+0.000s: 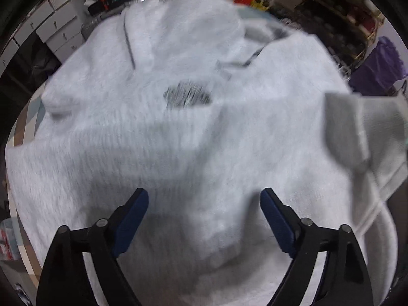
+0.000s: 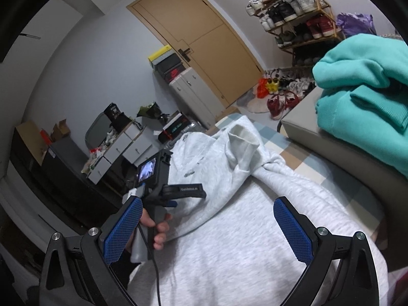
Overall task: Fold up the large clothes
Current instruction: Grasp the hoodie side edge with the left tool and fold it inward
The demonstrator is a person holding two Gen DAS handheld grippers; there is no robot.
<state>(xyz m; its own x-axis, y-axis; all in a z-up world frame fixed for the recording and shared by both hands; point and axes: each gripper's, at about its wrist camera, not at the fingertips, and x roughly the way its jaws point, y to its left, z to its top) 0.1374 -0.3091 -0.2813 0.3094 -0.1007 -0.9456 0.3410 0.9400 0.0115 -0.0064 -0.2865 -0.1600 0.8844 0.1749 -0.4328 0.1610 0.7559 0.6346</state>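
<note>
fingers [image 1: 141, 214] of the left gripper [image 1: 204, 199] stand wide over the grey hoodie [image 1: 178, 132], nothing between them, jaws easing closed only slightly; the right gripper [image 2: 207, 215] also stands wide and empty above the same cloth. the hoodie lies spread on a checked surface, just beside the teal garment [image 2: 367, 86], its hood nearer the door [image 2: 204, 38]. judging by this, the step is reaching for a hold before a fold. next, the left fingers need to pinch an edge or sleeve cleanly.

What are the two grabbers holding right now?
Nothing. The left gripper and right gripper both hang open above the light grey fleece hoodie, with no cloth pinched.
</note>
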